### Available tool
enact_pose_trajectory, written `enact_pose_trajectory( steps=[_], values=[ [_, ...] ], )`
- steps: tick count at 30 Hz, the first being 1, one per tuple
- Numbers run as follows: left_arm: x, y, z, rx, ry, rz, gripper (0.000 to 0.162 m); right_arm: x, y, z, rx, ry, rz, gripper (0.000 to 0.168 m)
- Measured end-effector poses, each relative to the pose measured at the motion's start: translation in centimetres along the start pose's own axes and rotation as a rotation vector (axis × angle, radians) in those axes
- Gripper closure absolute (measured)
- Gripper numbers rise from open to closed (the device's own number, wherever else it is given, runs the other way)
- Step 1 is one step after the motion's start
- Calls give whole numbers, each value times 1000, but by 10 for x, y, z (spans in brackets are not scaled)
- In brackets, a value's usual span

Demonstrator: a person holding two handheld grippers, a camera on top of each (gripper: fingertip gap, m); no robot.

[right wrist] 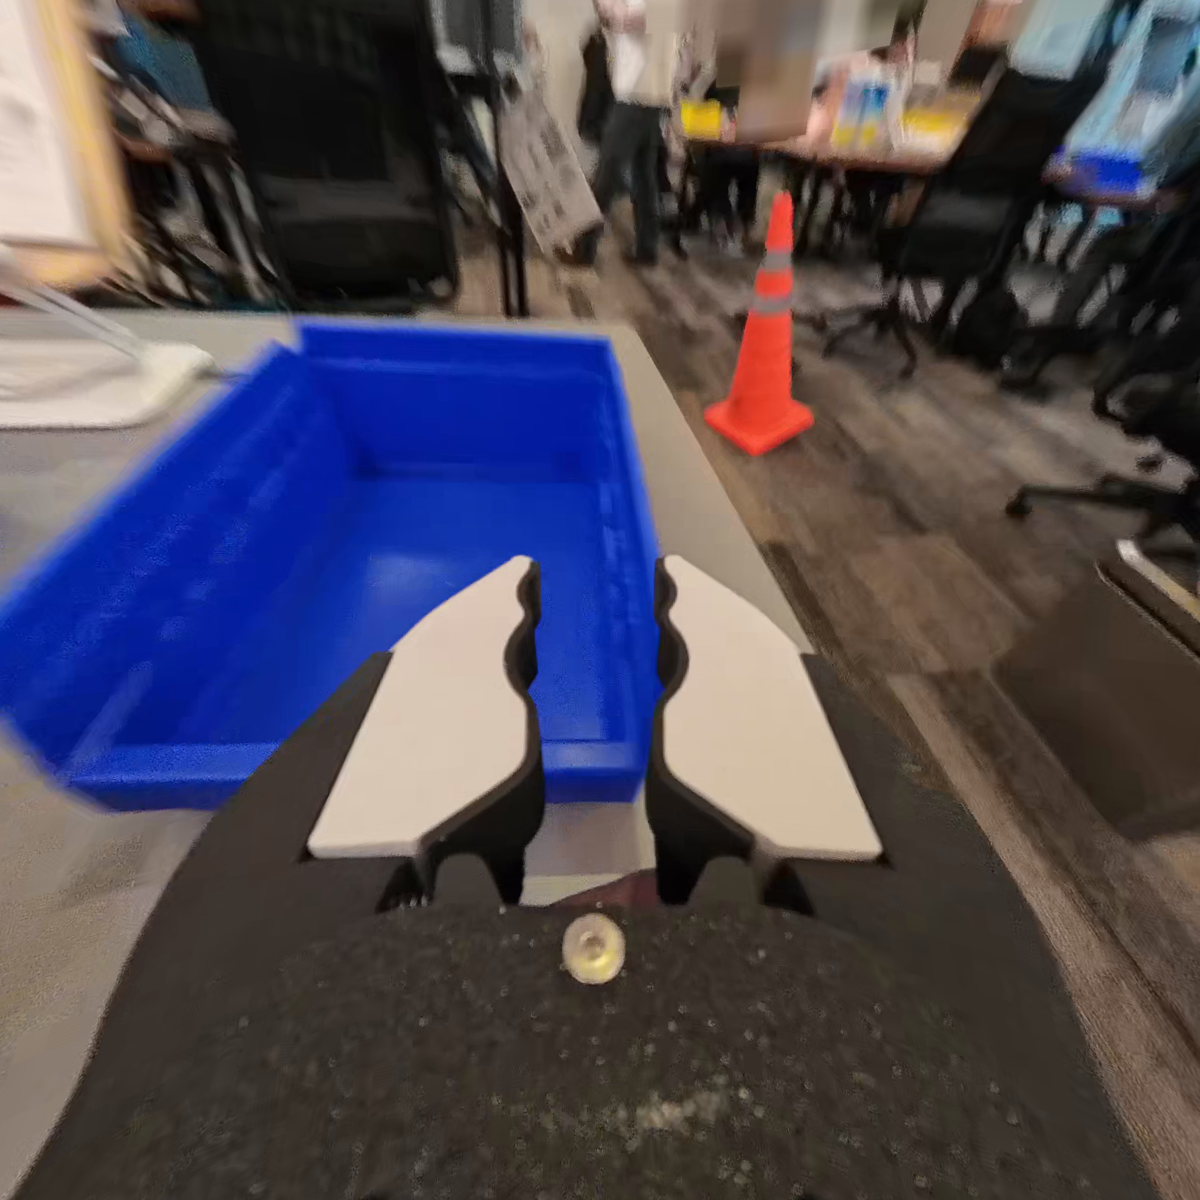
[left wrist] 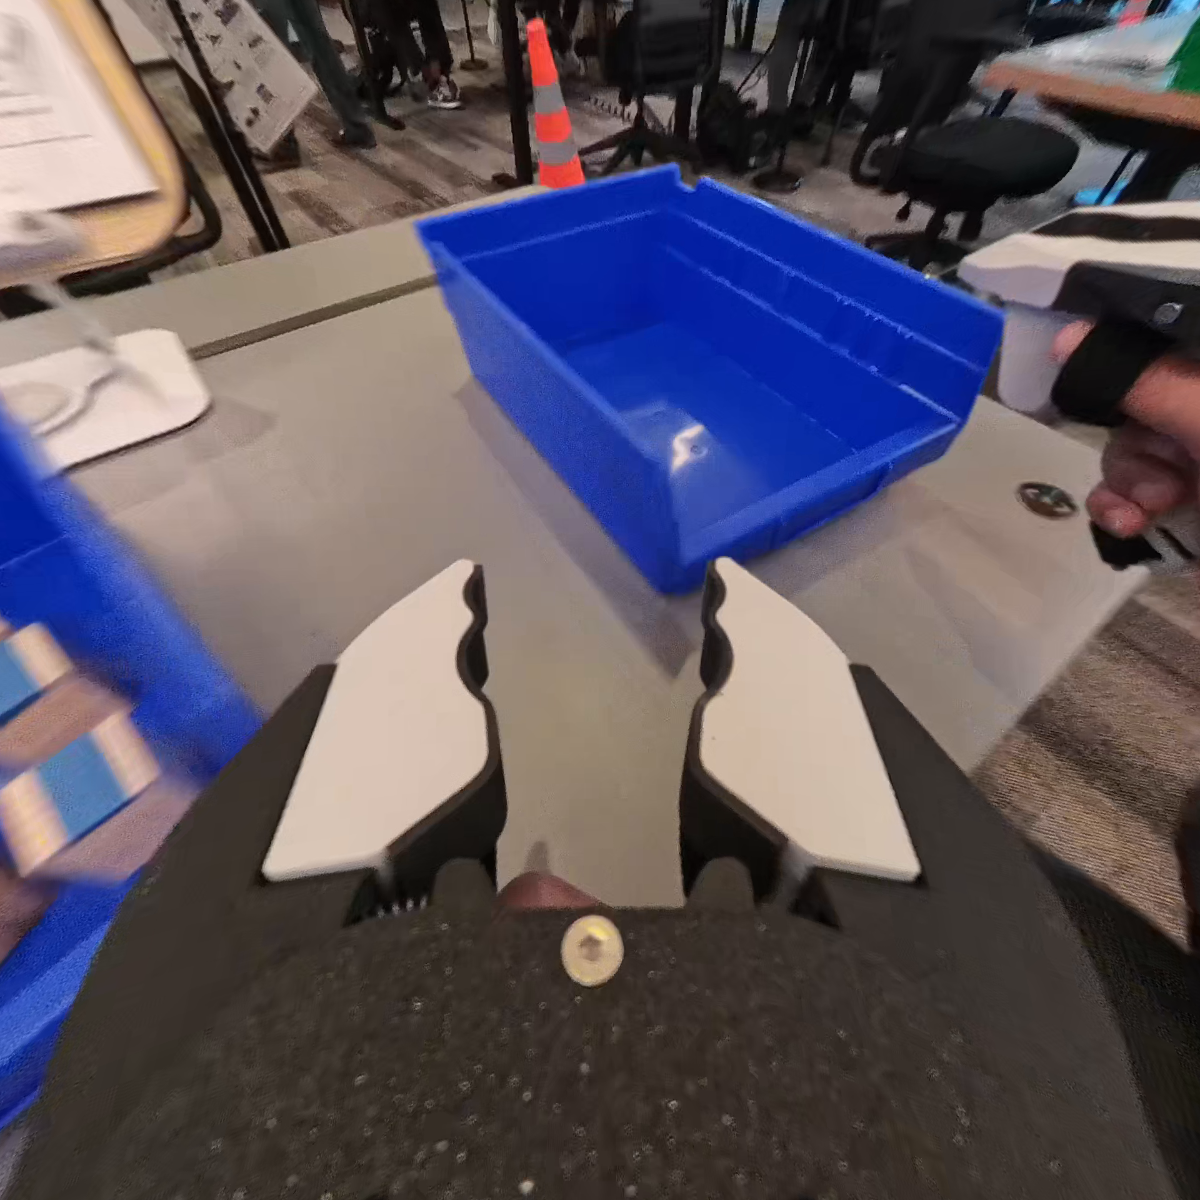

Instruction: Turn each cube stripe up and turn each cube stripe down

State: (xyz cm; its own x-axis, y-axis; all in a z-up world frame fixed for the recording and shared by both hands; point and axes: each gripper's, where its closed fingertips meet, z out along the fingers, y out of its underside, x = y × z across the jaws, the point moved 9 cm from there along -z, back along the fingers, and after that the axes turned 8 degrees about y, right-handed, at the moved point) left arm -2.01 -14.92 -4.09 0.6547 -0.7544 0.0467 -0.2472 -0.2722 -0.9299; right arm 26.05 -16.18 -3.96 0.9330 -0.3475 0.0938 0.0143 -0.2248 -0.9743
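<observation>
Both my claws spread wide, holding nothing, over the grey table (left wrist: 363, 493)

Only my left gripper's (left wrist: 594, 571) view catches 2 blurred striped cubes (left wrist: 58, 747) in a second bin far left; my right gripper (right wrist: 596, 568) hangs over the empty blue bin's (right wrist: 195, 493) right wall by the table edge

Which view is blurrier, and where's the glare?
Right wrist view: motion blur nearly everywhere, blue bin edges smeared, right gripper sharper. Left wrist view: mostly sharp, but the cubes at left streak; glare patch on the bin floor.
</observation>
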Motion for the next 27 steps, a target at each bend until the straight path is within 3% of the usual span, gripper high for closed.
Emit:
enact_pose_trajectory(
  steps=[2,4,6,8,11,13,14,17,20,21,23,27],
  values=[
    [-35,11,-59,21,-40,-14,99,-39,-16,-35,105,-135,14,134],
    [-85,28,-108,34,-206,15,101,-101,-20,-63,159,-357,31,134],
    [-137,49,-144,26,-380,-37,101,-177,-11,-79,80,-616,9,123],
    [-177,67,-169,29,-460,-160,96,-244,7,-83,-10,-724,-54,117],
    [-212,87,-169,35,-489,-253,98,-306,22,-70,-66,-667,-119,109],
    [-222,98,-153,3,-404,-344,97,-325,27,-53,-112,-616,-102,109],
    [-225,100,-145,-11,-372,-383,106,-329,27,-44,-136,-573,-73,109],
    [-227,94,-128,-7,-286,-448,123,-340,23,-25,-217,-578,103,132],
    [-232,88,-124,-30,-347,-448,130,-340,19,-20,-218,-470,107,153],
    [-234,86,-130,-17,-385,-412,148,-338,17,-21,-212,-441,118,162],
    [-237,82,-141,-35,-453,-273,159,-345,14,-31,-197,-423,137,161],
    [-268,89,-177,-30,-579,-232,157,-396,11,-61,-110,-383,87,162]
  ],
)
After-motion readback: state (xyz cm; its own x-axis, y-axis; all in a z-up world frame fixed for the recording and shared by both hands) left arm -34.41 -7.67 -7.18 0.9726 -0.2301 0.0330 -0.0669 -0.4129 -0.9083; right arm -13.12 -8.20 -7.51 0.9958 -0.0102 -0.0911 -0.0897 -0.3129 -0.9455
